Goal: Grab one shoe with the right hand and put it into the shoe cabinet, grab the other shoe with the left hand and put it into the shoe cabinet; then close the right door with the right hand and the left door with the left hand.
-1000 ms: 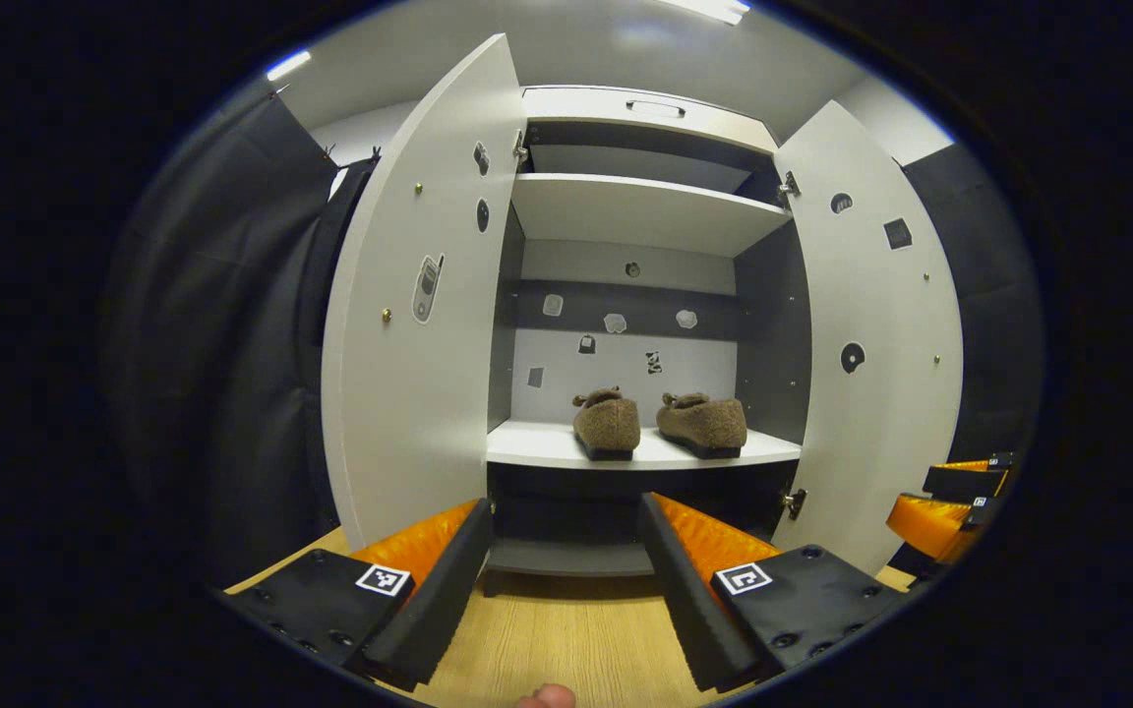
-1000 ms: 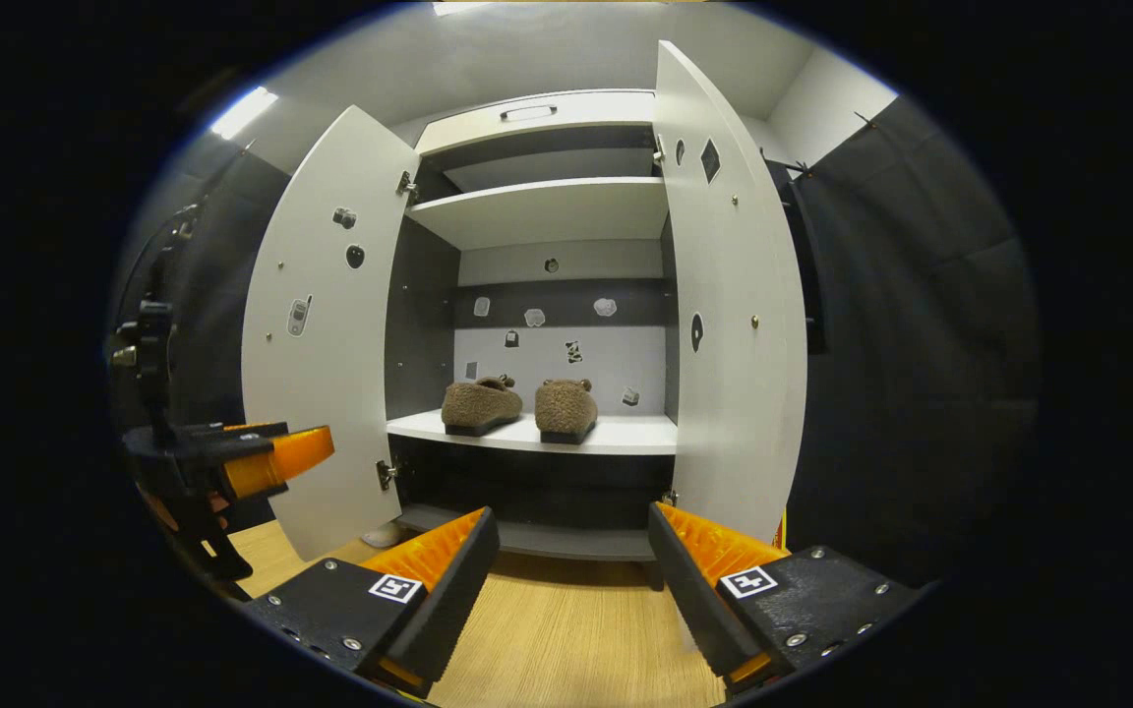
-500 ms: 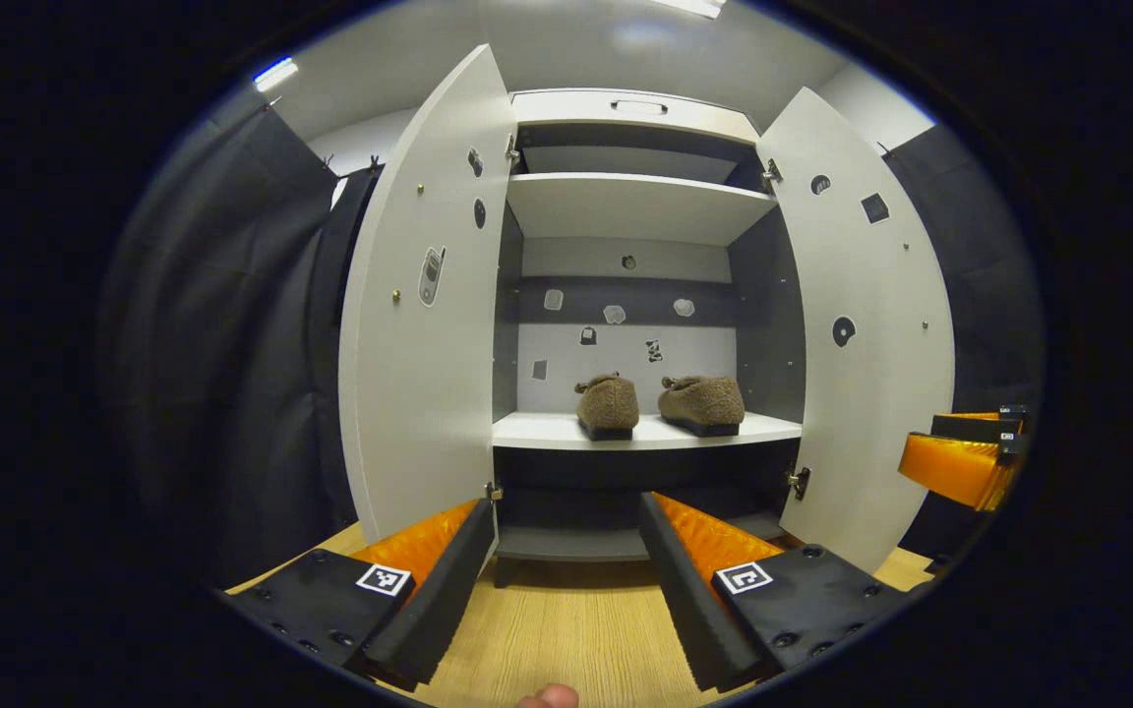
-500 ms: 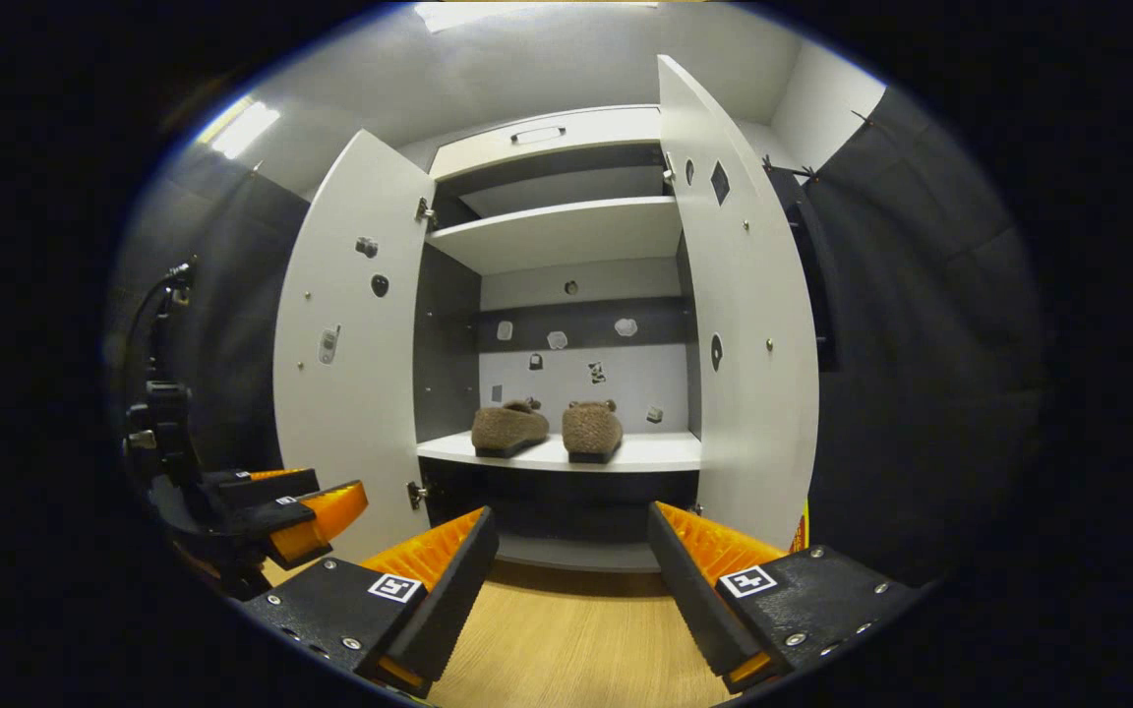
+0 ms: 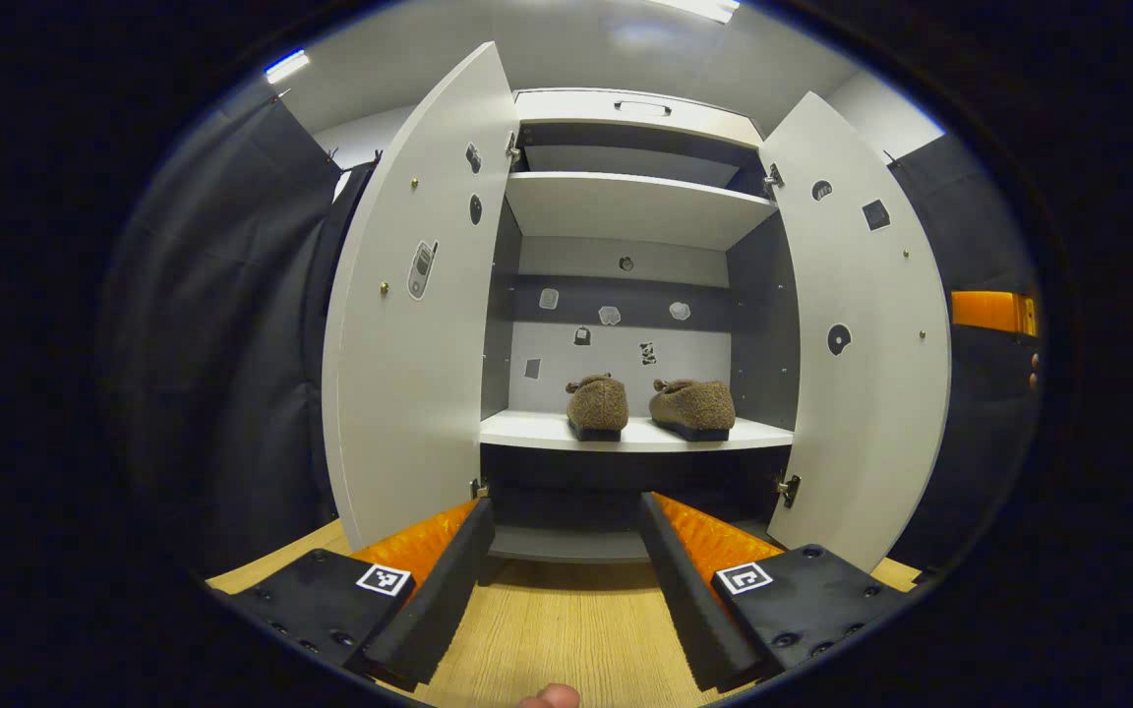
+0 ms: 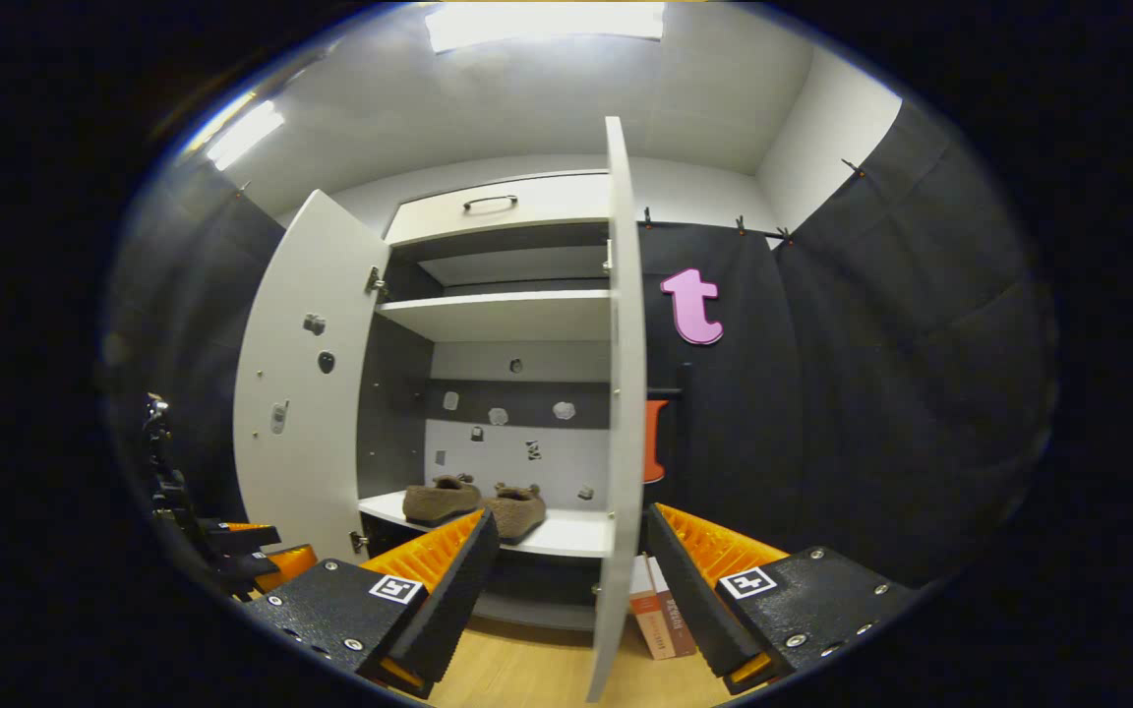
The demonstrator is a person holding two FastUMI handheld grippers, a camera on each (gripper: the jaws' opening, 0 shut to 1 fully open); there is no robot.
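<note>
Fingers spread empty on both grippers; your right gripper [image 6: 566, 590] is swinging toward the right door's [image 6: 621, 413] edge, shoes [image 5: 650, 405] shelved.

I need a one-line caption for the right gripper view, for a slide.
Open right gripper facing the edge of the white right cabinet door, two brown fuzzy shoes resting on the white shelf inside.

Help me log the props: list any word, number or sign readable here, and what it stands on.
No text can be read.
Stickers on the left door and right door: small pictures, no words legible.
Stickers on the cabinet back wall: too small to read.
Box beside the cabinet: print too blurred to read.
Marker squares on the tongs: code patterns, no words.
</note>
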